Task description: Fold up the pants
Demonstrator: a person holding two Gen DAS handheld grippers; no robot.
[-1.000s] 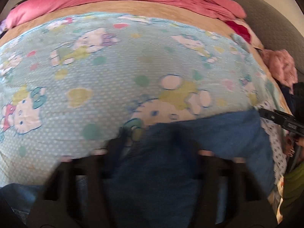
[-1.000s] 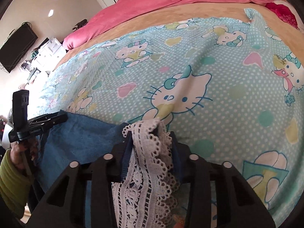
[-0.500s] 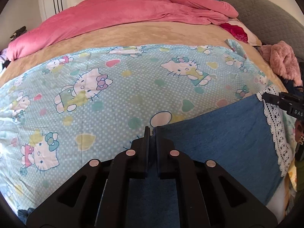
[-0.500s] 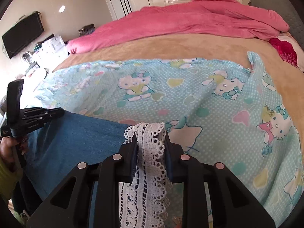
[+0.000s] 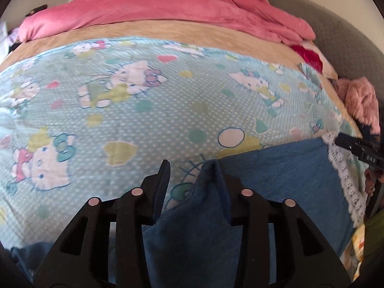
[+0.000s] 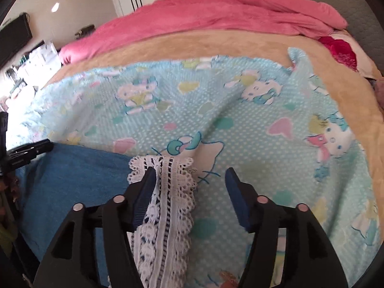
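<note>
Blue pants (image 5: 276, 180) with a white lace hem (image 5: 345, 180) lie across the near edge of the bed. My left gripper (image 5: 192, 170) is open; a corner of the blue cloth rests against its right finger. My right gripper (image 6: 189, 175) is open too; the lace hem (image 6: 168, 192) drapes along its left finger, loose between the jaws. The blue cloth (image 6: 79, 175) spreads to the left in the right wrist view. Each gripper shows at the edge of the other's view: the right gripper (image 5: 360, 147), the left gripper (image 6: 26, 152).
A light blue cartoon-cat blanket (image 5: 144, 110) covers the bed over a tan sheet (image 5: 168, 30). A pink duvet (image 5: 168, 4) is heaped at the far side. A pink fuzzy item (image 5: 360, 100) and grey headboard (image 5: 336, 28) are at right. A TV (image 6: 14, 38) hangs left.
Both grippers were shut on the pants half a second ago and are now open. The pants' edge has dropped onto the bed.
</note>
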